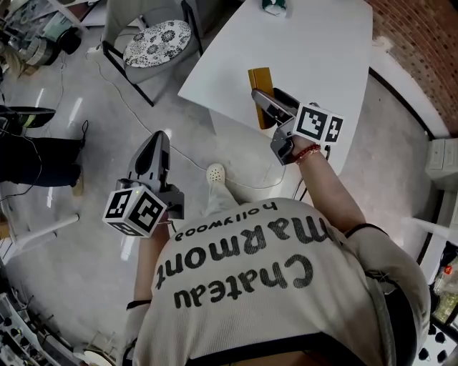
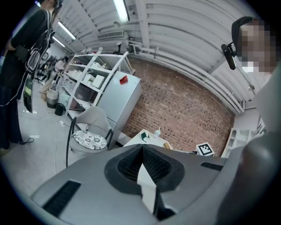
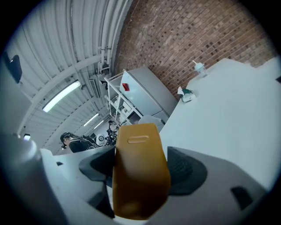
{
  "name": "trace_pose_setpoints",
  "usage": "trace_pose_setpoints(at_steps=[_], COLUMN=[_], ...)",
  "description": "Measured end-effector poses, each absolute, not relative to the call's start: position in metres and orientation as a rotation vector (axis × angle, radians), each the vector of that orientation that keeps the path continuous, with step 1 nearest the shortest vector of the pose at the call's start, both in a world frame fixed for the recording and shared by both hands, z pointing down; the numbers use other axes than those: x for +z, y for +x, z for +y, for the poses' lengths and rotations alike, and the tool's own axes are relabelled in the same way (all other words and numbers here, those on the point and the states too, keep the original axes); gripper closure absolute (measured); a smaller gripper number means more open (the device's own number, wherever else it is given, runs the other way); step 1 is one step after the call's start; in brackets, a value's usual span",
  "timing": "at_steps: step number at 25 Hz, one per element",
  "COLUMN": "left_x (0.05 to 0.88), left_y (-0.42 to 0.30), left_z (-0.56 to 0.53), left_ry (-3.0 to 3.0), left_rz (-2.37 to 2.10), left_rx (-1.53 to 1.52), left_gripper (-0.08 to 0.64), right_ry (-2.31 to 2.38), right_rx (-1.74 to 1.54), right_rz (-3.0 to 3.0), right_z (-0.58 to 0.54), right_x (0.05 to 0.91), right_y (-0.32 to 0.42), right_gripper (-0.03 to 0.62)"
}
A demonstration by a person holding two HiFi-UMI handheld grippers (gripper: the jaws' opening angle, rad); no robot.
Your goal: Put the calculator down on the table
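The calculator (image 1: 261,80) shows its mustard-yellow back, and my right gripper (image 1: 266,106) is shut on its lower end. It hangs over the near corner of the white table (image 1: 322,50); whether it touches the top I cannot tell. In the right gripper view the calculator (image 3: 139,171) stands between the dark pads (image 3: 188,171), with the table (image 3: 228,118) stretching away to the right. My left gripper (image 1: 157,143) is lower left over the grey floor. Its jaws (image 2: 142,151) are shut with nothing between them.
A chair with a patterned cushion (image 1: 159,41) stands left of the table. A small green and white item (image 1: 273,6) lies at the table's far end. A cable (image 1: 136,114) runs across the floor. Another person (image 1: 28,161) stands far left, and white shelving (image 1: 442,161) is at right.
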State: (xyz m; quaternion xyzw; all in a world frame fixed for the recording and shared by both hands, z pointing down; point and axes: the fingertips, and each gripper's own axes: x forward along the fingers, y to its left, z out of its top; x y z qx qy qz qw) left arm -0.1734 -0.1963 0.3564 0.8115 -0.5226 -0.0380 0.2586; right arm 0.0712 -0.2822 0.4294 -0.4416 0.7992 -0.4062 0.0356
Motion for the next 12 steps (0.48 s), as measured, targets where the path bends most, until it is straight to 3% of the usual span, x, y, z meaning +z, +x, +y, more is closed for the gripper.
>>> trace_pose_setpoints(at_steps=[12], left_x=[0.386], left_y=[-0.212], left_z=[-0.191], left_ry=[2.09], left_rz=[-1.49], left_rx=[-0.073], left_gripper=[0.56], right_ry=[-1.484], right_rx=[-1.405], right_rz=[2.444], right_z=[-0.307], right_x=[0.498], right_y=[0.061], right_gripper=[0.213])
